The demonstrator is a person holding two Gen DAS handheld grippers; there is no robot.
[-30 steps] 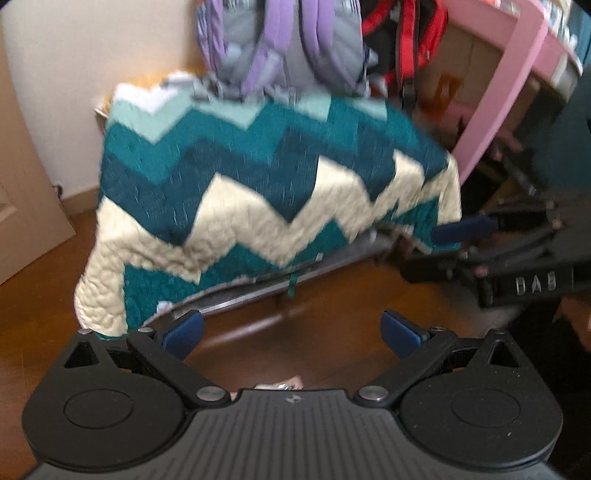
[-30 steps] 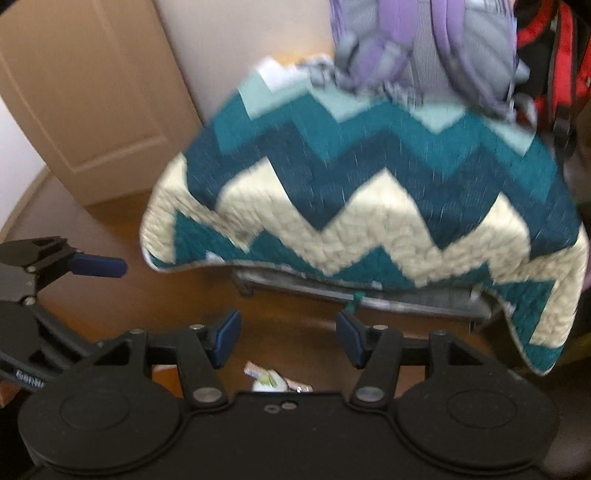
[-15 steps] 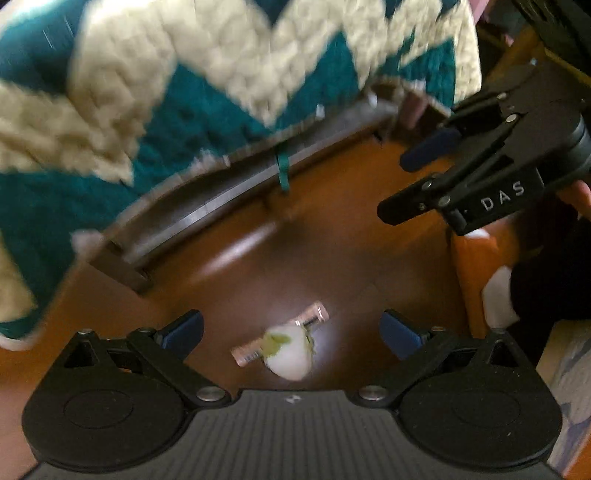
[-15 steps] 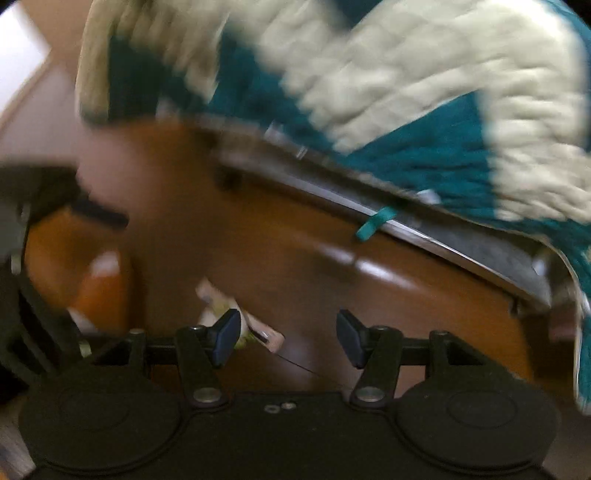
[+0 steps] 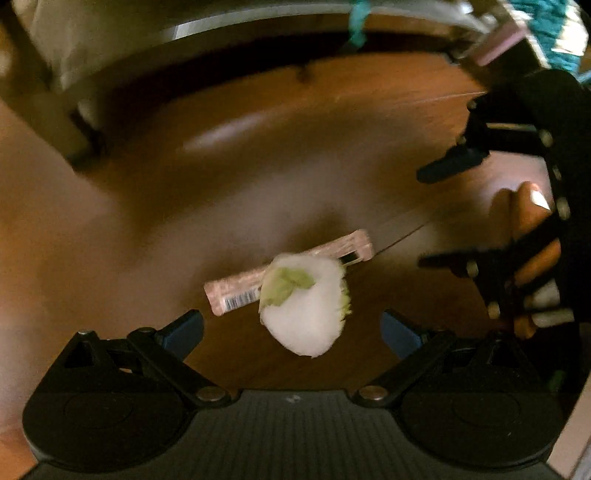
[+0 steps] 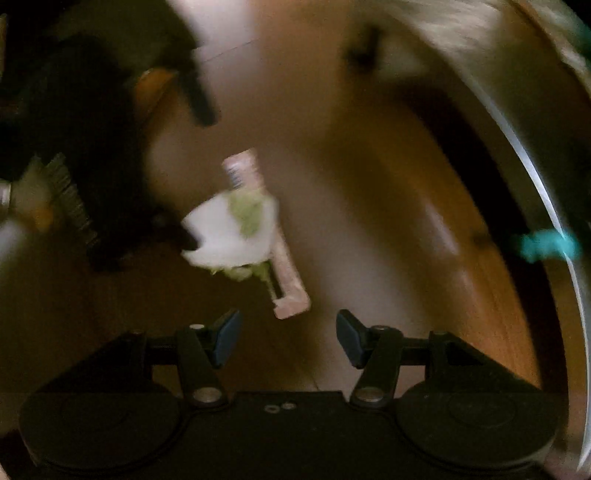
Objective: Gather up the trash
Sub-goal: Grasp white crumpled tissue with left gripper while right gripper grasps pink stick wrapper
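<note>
Two pieces of trash lie on the brown wooden floor: a white crumpled wrapper with a green patch (image 5: pixel 306 306) (image 6: pixel 232 229) on top of a long pink wrapper with a barcode (image 5: pixel 236 291) (image 6: pixel 288 280). My left gripper (image 5: pixel 291 328) hovers open just above them, the white wrapper sitting between and slightly beyond its blue pads. My right gripper (image 6: pixel 286 338) is open too, with the pink wrapper's end just ahead of its left pad. In the left wrist view the right gripper (image 5: pixel 476 206) shows at the right, held by a hand.
A low bed frame (image 5: pixel 207 44) (image 6: pixel 532 177) draped with a cream and teal blanket (image 5: pixel 561 33) borders the floor beyond the trash. A teal tag (image 6: pixel 543 247) hangs from its edge. The floor around the wrappers is bare wood.
Both grippers have dropped from facing the blanket-covered bed to pointing down at the floor. The wrappers have grown much larger in both views. The right gripper has rolled.
</note>
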